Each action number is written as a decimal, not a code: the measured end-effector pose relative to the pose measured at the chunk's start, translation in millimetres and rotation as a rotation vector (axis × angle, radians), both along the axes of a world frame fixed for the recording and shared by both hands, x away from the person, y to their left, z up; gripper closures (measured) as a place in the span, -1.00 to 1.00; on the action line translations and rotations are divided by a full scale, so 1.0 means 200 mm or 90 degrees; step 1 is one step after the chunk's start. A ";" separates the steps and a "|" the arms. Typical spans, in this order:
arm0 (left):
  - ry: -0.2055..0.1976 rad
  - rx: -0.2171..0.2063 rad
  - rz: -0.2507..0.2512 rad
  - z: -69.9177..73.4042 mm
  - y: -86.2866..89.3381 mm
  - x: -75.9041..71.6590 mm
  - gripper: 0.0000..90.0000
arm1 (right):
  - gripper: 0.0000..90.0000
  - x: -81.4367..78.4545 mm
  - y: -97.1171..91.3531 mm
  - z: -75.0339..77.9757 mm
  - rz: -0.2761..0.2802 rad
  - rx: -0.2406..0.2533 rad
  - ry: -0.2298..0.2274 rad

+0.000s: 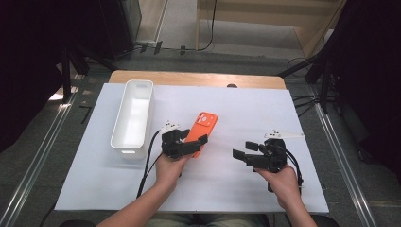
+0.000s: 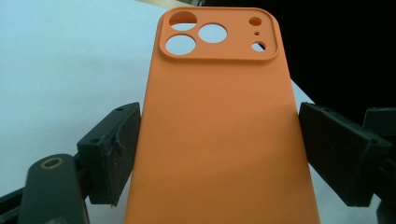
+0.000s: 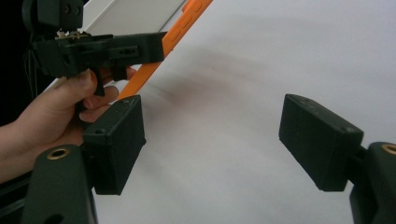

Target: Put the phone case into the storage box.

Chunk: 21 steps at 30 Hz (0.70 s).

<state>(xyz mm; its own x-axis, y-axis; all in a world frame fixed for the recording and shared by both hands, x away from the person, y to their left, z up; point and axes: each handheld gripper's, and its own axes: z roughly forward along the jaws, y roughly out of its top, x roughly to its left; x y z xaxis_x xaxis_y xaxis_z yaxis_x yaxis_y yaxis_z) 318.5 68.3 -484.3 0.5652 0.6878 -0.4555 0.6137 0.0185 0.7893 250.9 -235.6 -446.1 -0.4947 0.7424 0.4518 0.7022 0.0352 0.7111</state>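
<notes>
Orange phone case [image 2: 219, 135], camera cutouts at 12 o'clock, sits pinched by its long edges in the left gripper [image 1: 182, 144] near table centre. White bin [image 1: 134, 113] lies at its 9 o'clock. Right gripper [image 1: 253, 153], at 3 o'clock, has jaws spread over bare white sheet [image 3: 243, 84].

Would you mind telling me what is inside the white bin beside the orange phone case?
In the high view the white bin shows a bare white floor with nothing in it. Its near wall hides the strip of floor just behind it, so a small flat item there cannot be ruled out.
</notes>
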 end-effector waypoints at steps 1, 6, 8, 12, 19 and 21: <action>0.003 0.000 -0.002 -0.01 0.00 0.00 -0.65 | -0.51 0.00 0.00 0.00 -0.004 0.002 0.002; -0.001 0.004 0.000 -0.02 -0.01 -0.01 -0.65 | -0.50 0.02 0.01 0.04 -0.019 0.011 -0.002; -0.003 0.007 0.005 -0.02 -0.01 -0.01 -0.65 | -0.50 0.04 0.02 0.04 -0.020 0.016 -0.003; -0.003 0.008 0.010 -0.02 -0.01 -0.02 -0.65 | -0.50 0.06 0.04 0.05 -0.015 0.026 0.002; -0.013 0.003 0.021 -0.01 0.01 -0.01 -0.65 | -0.49 0.12 0.10 0.07 -0.007 0.039 0.022; -0.017 0.007 0.022 -0.01 0.01 -0.01 -0.65 | -0.46 0.14 0.10 0.07 -0.002 0.038 0.021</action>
